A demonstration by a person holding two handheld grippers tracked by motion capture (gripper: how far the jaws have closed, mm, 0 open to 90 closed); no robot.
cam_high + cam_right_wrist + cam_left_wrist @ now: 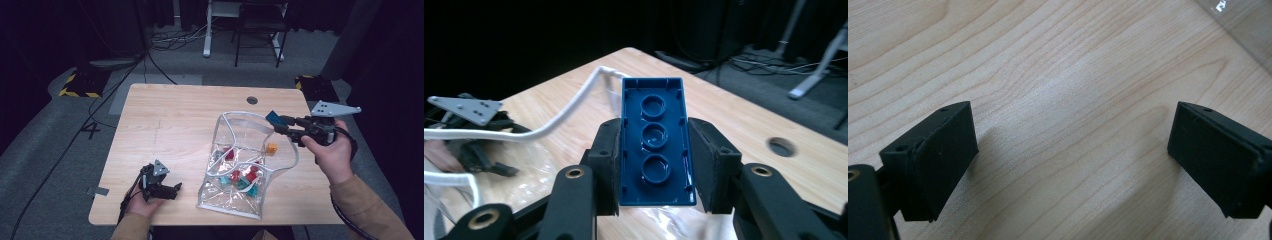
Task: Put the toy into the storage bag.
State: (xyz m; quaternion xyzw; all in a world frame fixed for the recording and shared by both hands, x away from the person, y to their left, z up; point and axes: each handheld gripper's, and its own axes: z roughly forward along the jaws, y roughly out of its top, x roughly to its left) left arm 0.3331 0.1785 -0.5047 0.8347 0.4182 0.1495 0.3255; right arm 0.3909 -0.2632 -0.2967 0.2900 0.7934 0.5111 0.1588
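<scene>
A person's right gripper (280,123) is clamping a dark blue building brick (655,140) between its pads and holding it, underside toward the camera, above the open mouth of a clear plastic pouch (235,200) lying on the wooden table (165,120). The left gripper (167,190), jaws spread wide with nothing between them, is resting near the pouch's corner. The loading step appears under way; next, the brick likely needs lowering through the white-corded rim (240,114) to join the red and teal bricks (242,179) before release.
</scene>
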